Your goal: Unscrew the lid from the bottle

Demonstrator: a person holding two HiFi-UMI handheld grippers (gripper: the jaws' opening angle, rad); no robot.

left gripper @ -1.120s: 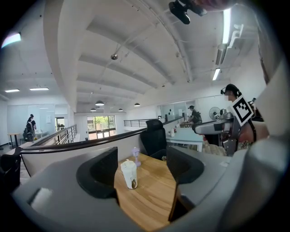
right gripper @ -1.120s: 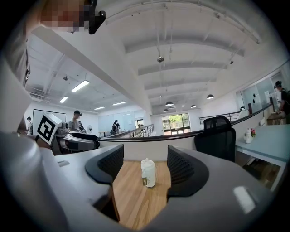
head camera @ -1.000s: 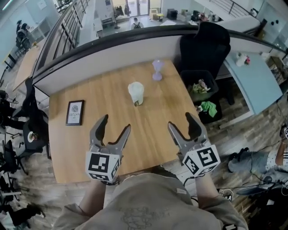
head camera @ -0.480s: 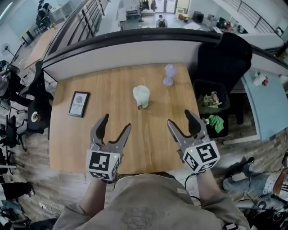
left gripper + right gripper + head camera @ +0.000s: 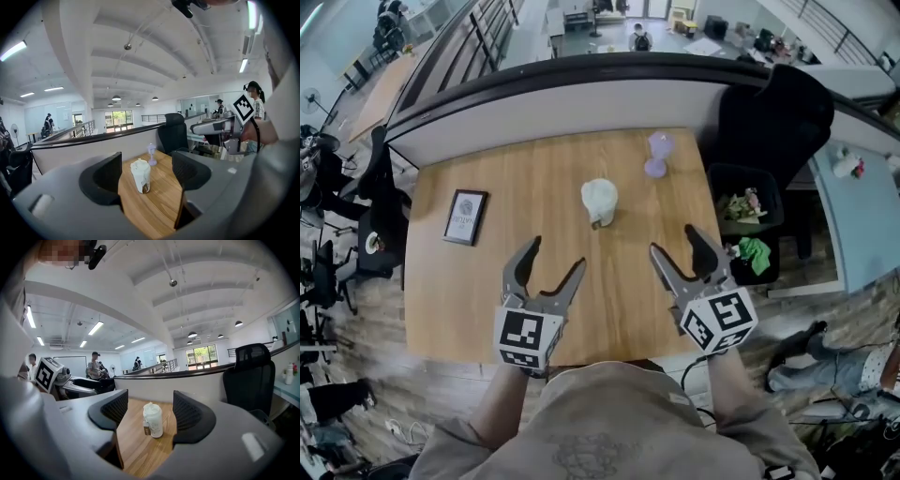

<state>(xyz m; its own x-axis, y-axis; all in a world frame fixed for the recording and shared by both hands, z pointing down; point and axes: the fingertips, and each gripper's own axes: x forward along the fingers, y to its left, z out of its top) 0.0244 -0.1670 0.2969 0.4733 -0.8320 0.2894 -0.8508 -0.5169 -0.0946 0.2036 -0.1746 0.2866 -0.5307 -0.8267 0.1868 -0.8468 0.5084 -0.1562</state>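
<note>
Head view shows my left gripper [image 5: 555, 255] and right gripper [image 5: 675, 242] side by side over the near part of the table [image 5: 478, 291], both with jaws apart and gripping nothing. The white bottle [image 5: 599, 202] stands upright ahead of their tips, untouched, roughly between the two.

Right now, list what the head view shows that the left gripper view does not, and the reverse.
Only the head view: the framed picture lying at left. Only the left gripper view: the ceiling overhead. Both: the white bottle, the purple item behind it, the wooden table and the black chair.
</note>
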